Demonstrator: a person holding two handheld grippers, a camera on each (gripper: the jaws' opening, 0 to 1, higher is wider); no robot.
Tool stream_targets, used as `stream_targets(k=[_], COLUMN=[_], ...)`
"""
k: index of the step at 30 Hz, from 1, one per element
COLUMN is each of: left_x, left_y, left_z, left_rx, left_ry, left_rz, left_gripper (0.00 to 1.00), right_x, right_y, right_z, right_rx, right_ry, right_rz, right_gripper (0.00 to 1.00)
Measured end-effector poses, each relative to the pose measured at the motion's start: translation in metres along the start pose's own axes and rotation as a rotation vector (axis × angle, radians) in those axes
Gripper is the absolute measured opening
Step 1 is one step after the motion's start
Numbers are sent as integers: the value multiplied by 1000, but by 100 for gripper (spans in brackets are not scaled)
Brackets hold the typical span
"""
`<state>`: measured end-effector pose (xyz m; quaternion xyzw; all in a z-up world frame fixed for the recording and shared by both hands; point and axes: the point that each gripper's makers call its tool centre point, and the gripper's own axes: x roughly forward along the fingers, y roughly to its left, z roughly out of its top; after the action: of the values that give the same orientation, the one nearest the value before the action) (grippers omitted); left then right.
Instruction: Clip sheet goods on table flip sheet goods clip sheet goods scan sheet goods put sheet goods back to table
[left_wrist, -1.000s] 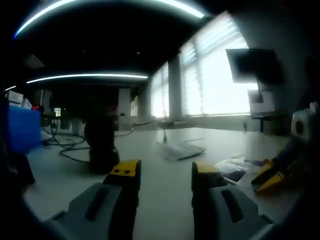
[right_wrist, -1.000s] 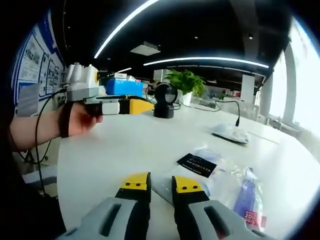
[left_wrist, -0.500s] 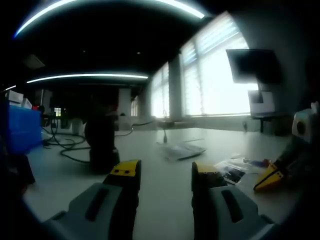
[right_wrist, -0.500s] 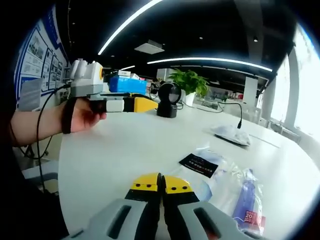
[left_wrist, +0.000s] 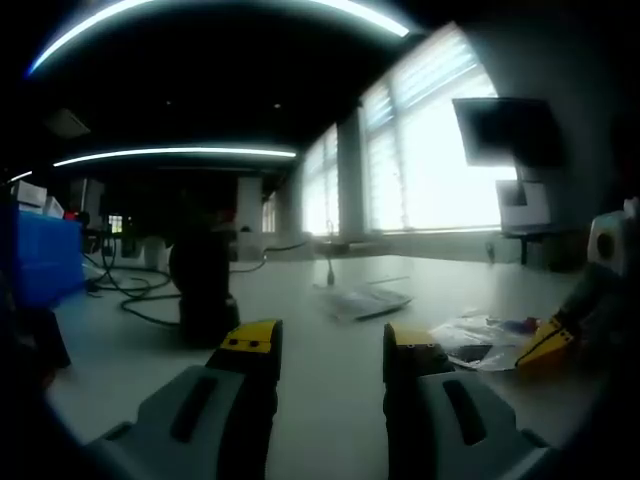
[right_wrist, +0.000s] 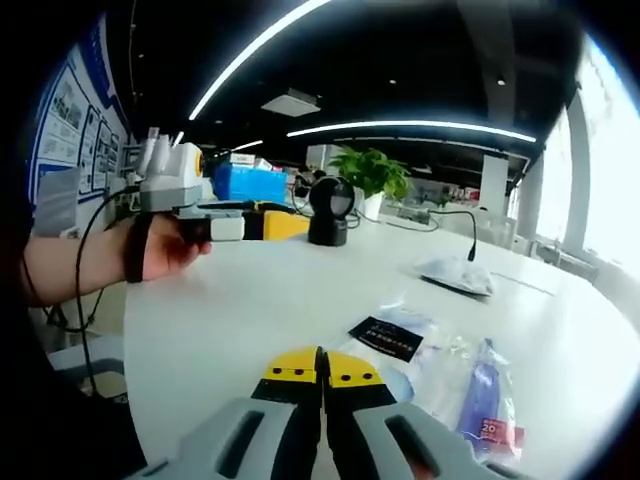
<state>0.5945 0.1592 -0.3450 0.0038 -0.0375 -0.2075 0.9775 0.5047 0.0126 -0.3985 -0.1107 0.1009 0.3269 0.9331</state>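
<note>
Right gripper (right_wrist: 321, 362) low over the white table (right_wrist: 250, 300), jaws pressed together on the near edge of a clear sheet-goods packet (right_wrist: 400, 340) (purple packet (right_wrist: 483, 405) beside it), left gripper (left_wrist: 330, 345) raised, jaws apart, empty, black scanner (right_wrist: 328, 210) beyond.

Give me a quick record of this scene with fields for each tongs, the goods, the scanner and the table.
left tongs: open, above the table, holding nothing
right tongs: shut on the clear bag's edge
clear bag: black card inside, on the table
blue packet: flat beside the bag
scanner: upright, far side
table: white
</note>
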Motion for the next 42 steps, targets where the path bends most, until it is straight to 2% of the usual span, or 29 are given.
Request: stream_targets(k=[9,24,32,36,42], left_x=[0,0,0,-1,-1], left_y=[0,2,1,6,5], left_z=[1,2,1,2,1], left_rx=[-2,-1,0,10,9], left_ry=[-2,-7,-3,-12,-11], left_rz=[1,7,4,27,25], left_gripper=[33,33,33,33,32], right_x=[-6,-20,-24,-27,-28], right_y=[-12,-31,-39,-51,-57], right_z=[17,49,61,67,68], right_rx=[81,76,68,85,102], right_ry=[-56,-130,-155,-172,-180], right_rz=[-11,-68,-97,-107,-112], right_gripper=[0,0,0,0,0])
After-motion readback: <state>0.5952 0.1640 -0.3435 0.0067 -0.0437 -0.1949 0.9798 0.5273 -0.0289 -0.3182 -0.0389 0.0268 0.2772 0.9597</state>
